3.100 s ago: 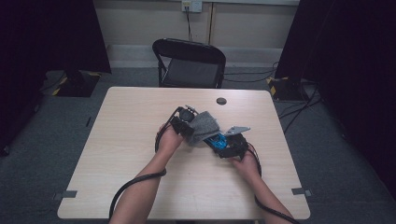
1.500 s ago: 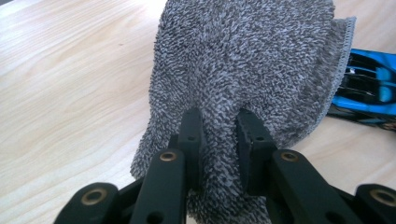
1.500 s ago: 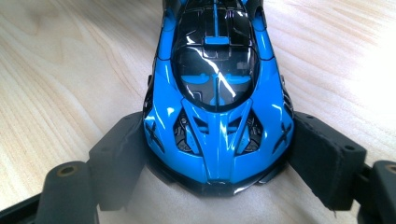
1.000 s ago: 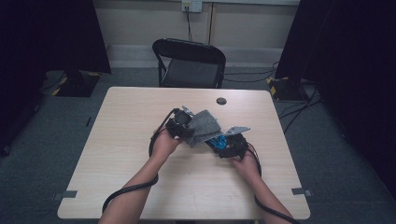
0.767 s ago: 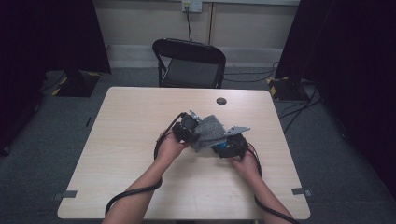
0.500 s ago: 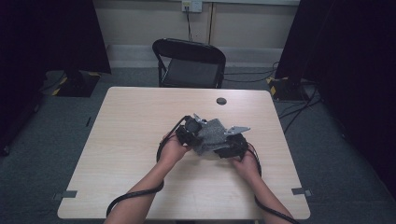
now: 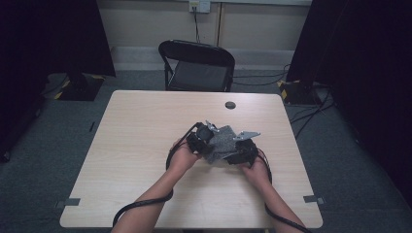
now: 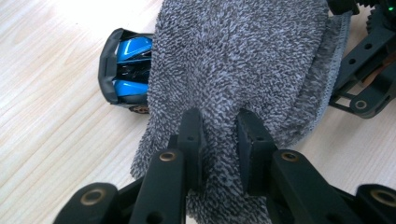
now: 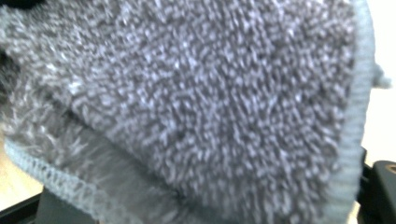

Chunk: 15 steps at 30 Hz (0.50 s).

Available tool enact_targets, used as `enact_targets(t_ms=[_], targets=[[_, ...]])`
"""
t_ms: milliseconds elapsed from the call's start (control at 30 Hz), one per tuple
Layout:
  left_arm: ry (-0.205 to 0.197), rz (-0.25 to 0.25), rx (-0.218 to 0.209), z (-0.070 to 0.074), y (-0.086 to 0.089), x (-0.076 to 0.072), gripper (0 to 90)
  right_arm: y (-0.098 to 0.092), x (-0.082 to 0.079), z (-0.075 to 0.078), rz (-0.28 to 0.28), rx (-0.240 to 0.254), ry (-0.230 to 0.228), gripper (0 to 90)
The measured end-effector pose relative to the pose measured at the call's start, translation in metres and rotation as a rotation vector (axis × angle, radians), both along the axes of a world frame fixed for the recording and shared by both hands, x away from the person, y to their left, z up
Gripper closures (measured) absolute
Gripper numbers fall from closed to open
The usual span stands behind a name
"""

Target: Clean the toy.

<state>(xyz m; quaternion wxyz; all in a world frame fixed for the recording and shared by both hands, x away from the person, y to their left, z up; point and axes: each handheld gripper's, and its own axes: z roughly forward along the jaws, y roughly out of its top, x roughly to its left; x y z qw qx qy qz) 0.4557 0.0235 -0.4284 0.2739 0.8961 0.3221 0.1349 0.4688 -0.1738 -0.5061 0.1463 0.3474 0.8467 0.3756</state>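
A grey terry cloth lies bunched between my two grippers at the middle of the table. My left gripper is shut on a fold of that cloth, and its own view has both pads of the gripper pinching the pile. From under the cloth's left edge sticks out the end of a blue and black toy car. My right gripper sits under the cloth's other side, its black frame beside it. The cloth drapes over the right gripper's wide-set jaws and hides what is between them.
A small round black disc lies near the table's far edge. A black folding chair stands behind the table. Cables trail from both grippers toward the near edge. Bare tabletop lies to the left and right of the hands.
My left gripper has carried the cloth to the right, onto the right gripper. The blue car, visible from above earlier, is now covered. The right hand has kept still.
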Motion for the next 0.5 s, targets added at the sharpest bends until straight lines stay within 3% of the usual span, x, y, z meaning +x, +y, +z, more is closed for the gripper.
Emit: enact_targets(t_ms=[167,500], targets=[[0.001,-0.016,0.028,-0.0037,-0.0054,-0.0001,73.6,0.0,0.0,0.0,0.0,0.0,0.0,22.5],[0.016,-0.007,0.043,-0.0092,-0.0057,0.0048,73.6,0.0,0.0,0.0,0.001,0.0,0.001,22.5]])
